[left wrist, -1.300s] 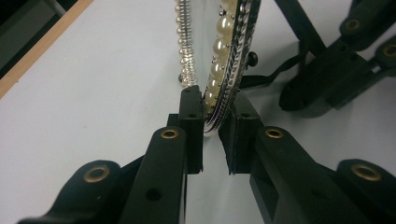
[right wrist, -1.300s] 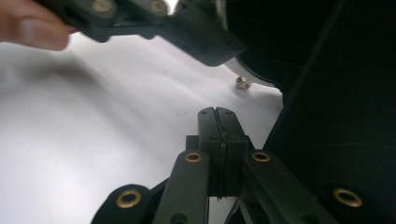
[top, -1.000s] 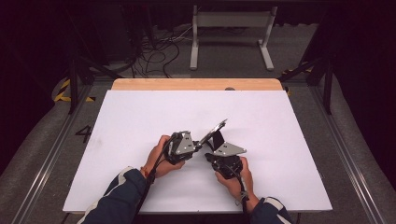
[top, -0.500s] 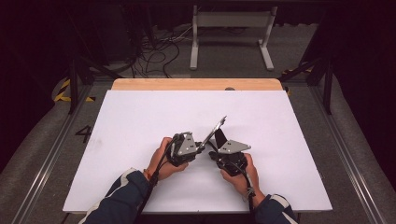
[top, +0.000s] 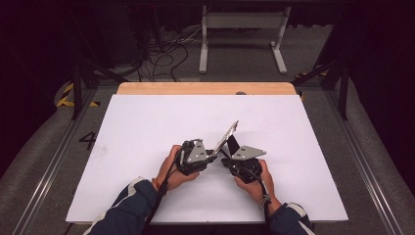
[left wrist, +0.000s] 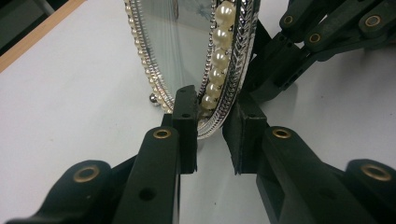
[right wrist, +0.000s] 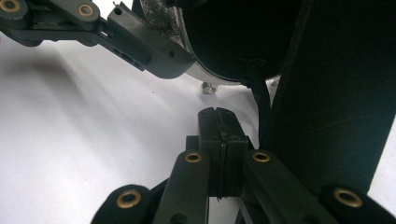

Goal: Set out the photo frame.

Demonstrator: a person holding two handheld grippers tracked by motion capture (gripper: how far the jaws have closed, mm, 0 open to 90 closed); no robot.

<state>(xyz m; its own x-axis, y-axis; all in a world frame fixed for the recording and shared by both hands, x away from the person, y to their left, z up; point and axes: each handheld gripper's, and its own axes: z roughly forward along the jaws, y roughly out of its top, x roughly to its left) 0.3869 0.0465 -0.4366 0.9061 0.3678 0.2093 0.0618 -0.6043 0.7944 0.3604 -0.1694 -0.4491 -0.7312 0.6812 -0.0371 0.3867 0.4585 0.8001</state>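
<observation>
An oval photo frame (top: 228, 137) with a silver braided rim and a row of pearls (left wrist: 219, 60) stands tilted on the white table (top: 147, 127). Its black back stand (right wrist: 336, 93) props it up. My left gripper (top: 214, 154) comes in from the left. Its jaws (left wrist: 212, 100) are shut on the frame's bottom rim, one pad on the glass side and one on the back. My right gripper (top: 231, 157) lies low behind the frame, beside the back stand. Its jaws (right wrist: 218, 112) are pressed together with nothing between them. A small silver foot (right wrist: 208, 87) of the frame rests on the table.
A wooden strip (top: 205, 88) runs along the table's far edge. Beyond it on the floor lie cables (top: 166, 49) and a grey metal stand (top: 240, 29). Both forearms (top: 132, 205) rest over the table's near edge.
The right hand has edged slightly towards the frame. The frame and the left gripper keep their place.
</observation>
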